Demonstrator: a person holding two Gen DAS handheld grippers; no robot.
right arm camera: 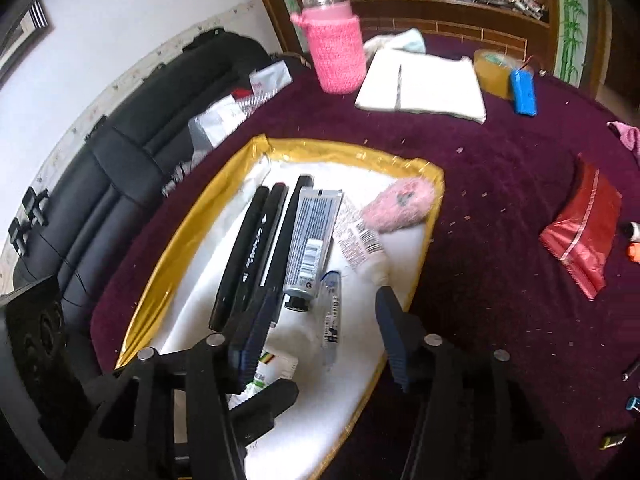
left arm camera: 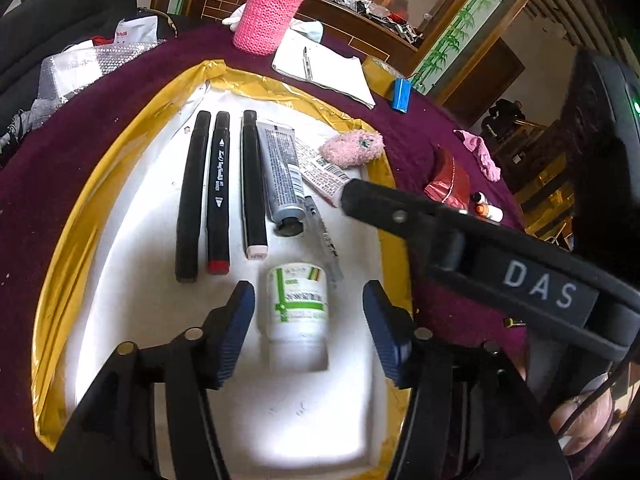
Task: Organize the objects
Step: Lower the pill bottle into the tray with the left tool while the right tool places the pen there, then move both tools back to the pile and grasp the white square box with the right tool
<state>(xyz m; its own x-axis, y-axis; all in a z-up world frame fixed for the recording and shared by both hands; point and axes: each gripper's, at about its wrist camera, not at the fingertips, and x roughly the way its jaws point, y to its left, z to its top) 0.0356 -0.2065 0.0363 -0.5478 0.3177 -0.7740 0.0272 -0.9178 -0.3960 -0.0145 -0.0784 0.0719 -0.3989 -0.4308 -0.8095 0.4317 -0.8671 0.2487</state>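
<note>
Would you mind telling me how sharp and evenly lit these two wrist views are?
Left wrist view: mostly sharp, marker print readable, though glare washes out the white tray near the bottom. Right wrist view: motion-blurred throughout, the pink knitted bottle sleeve smeared. Both bend strongly at the edges.

Gold-edged white tray (left arm camera: 120,208) on maroon cloth (left arm camera: 80,120); black markers (left arm camera: 218,196), pink knitted sleeve (left arm camera: 268,12).
</note>
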